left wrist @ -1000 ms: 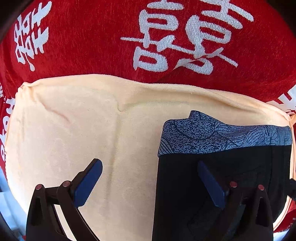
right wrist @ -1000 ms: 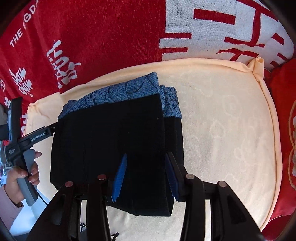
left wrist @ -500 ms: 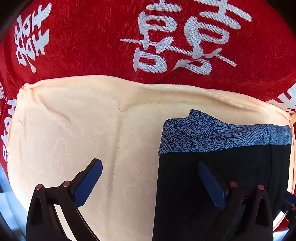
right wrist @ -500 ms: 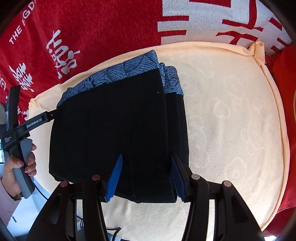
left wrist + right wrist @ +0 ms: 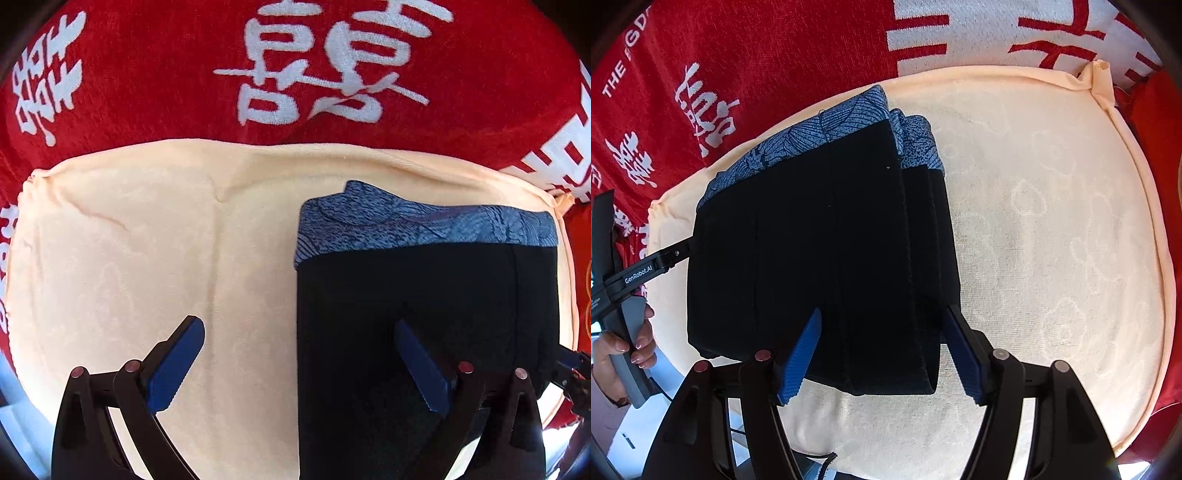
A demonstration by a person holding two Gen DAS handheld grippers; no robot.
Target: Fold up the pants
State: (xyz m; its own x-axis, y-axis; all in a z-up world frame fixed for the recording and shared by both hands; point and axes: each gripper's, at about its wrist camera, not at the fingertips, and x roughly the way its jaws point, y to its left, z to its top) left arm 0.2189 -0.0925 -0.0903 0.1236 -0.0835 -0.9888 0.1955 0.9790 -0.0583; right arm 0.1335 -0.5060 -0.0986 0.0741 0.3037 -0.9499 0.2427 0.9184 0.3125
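Note:
The black pants (image 5: 827, 251) with a blue patterned waistband (image 5: 820, 129) lie folded in a compact stack on the cream cushion (image 5: 1052, 229). In the left wrist view the pants (image 5: 424, 302) fill the lower right, waistband (image 5: 424, 225) at the far end. My left gripper (image 5: 299, 362) is open wide, its right finger over the pants, its left over bare cushion (image 5: 129, 258). My right gripper (image 5: 882, 350) is open, straddling the stack's near edge, holding nothing. The left tool (image 5: 639, 273) and the hand on it show at the pants' left side.
A red cloth with white characters (image 5: 295, 66) covers the surface behind and around the cushion; it also shows in the right wrist view (image 5: 757, 55). The cushion's raised corner (image 5: 1100, 81) is at the far right. The right tool's tip (image 5: 572, 373) shows at the edge.
My right gripper has opened wider and drawn back and up from the pants, so the whole stack shows. The left gripper has barely moved.

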